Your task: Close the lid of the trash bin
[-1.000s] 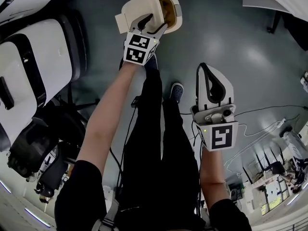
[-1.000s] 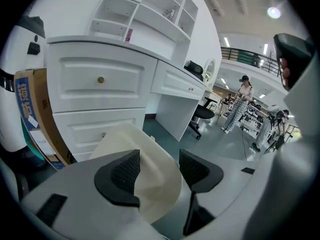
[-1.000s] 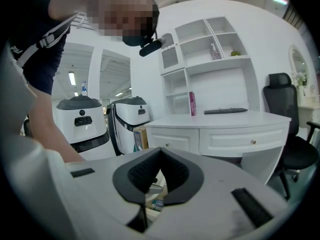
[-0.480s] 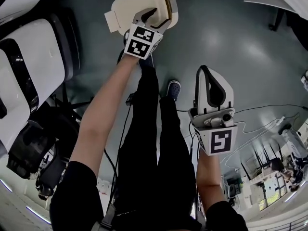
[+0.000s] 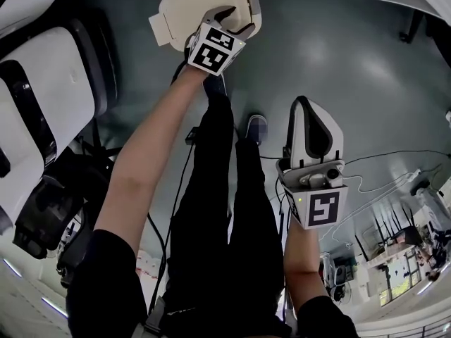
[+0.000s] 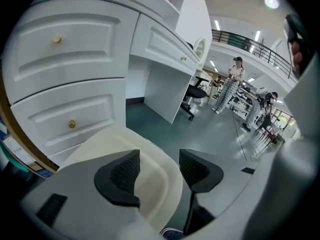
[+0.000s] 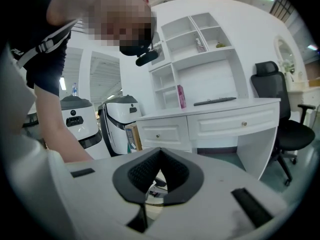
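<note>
The cream trash bin lid lies flat over the bin at the top of the head view, and the bin's inside is hidden. My left gripper rests on top of the lid, jaws open. In the left gripper view the lid fills the space under and between the two dark pads of the left gripper, with nothing clamped. My right gripper hangs apart over the floor near the person's legs. Its jaws are shut and empty, meeting at the tips.
Two white machines stand at the left. A white desk with drawers rises just behind the bin. An office chair and a cable are on the grey floor. The person's legs and a shoe are below the bin.
The lid has swung down: the brown opening seen earlier is now covered. My left gripper moved up the frame with the lid. The right gripper stayed nearly still.
</note>
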The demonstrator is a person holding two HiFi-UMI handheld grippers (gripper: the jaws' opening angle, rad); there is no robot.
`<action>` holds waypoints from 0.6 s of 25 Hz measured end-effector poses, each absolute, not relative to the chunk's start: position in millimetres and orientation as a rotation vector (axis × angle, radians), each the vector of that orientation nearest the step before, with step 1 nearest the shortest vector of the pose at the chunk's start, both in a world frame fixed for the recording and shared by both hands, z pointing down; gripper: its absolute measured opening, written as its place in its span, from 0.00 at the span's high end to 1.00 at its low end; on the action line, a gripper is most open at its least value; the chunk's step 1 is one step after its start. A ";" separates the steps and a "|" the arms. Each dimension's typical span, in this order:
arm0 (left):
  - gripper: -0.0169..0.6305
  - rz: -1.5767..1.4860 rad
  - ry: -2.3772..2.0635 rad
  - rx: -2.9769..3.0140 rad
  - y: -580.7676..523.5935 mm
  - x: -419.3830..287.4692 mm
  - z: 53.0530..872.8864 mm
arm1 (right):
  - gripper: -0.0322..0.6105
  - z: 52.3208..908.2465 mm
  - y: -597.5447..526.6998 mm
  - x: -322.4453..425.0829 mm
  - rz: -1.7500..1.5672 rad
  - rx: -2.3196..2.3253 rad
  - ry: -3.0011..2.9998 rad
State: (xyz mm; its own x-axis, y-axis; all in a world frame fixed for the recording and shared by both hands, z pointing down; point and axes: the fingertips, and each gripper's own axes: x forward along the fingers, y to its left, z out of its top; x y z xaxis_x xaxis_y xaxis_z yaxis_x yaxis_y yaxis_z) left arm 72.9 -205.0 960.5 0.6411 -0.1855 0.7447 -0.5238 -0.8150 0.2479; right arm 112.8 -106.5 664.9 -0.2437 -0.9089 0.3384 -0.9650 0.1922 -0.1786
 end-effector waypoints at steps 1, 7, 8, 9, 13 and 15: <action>0.58 1.044 -0.540 2.418 -204.3 74.6 963.7 | 0.94 666.2 -105.6 113.5 0.538 1.826 -2.296; 0.58 1.112 -0.518 2.385 -203.1 81.6 982.7 | 0.94 671.8 -105.1 120.9 0.542 1.816 -2.289; 0.58 1.119 -0.516 2.381 -202.6 82.1 985.3 | 0.94 673.4 -104.8 122.4 0.547 1.815 -2.286; 0.58 1.125 -0.515 2.379 -202.4 82.6 987.9 | 0.94 675.0 -104.8 123.9 0.549 1.815 -2.283; 0.58 1.144 -0.516 2.362 -203.5 84.0 996.9 | 0.94 679.5 -105.4 128.6 0.548 1.819 -2.278; 0.58 1.165 -0.511 2.354 -202.0 84.0 1001.5 | 0.94 679.6 -105.6 129.4 0.551 1.824 -2.279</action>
